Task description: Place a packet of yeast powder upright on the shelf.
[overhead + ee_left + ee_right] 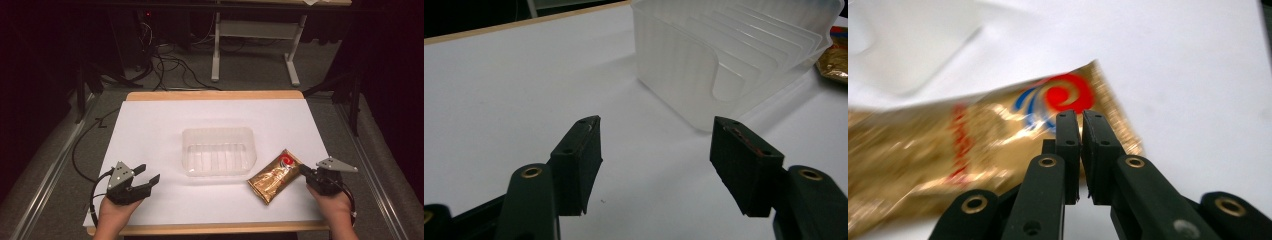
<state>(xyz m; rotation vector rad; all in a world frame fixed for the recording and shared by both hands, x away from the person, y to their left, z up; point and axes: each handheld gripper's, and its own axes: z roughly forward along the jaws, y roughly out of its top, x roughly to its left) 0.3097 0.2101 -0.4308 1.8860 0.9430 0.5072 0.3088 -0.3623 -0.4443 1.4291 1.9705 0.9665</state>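
— Right gripper (1081,116) first: what has it got?

— Nothing that I can be sure of. Its jaws stand nearly together, a thin slit between them, with the tips at the packet's (973,145) near end, by the red swirl. Whether any foil is caught in the slit, I cannot tell.

— And the packet itself?

— Gold, flat on the white table (165,120), just right of the clear tub (218,150), close to its corner but apart from it as far as the high view shows. Its long axis runs on a slant: one end low and toward the middle of the table, the other up and to the right, where the gripper (305,171) meets it.

— So the gripper comes at it endwise?

— Roughly along its length, from the right-hand end. The tub lies beyond, to the left, so I judge that carrying the packet there would mean lifting and swinging it leftward over the tub's rim.

— Which hand is nearer?

— The right, plainly; it is at the packet. The left gripper (142,179) sits well apart, on the tub's other side, jaws spread wide and holding nothing, pointed toward the tub's (724,55) near wall.

— Could the left help?

— It might steady the tub, I'd guess; the packet is the right hand's business.
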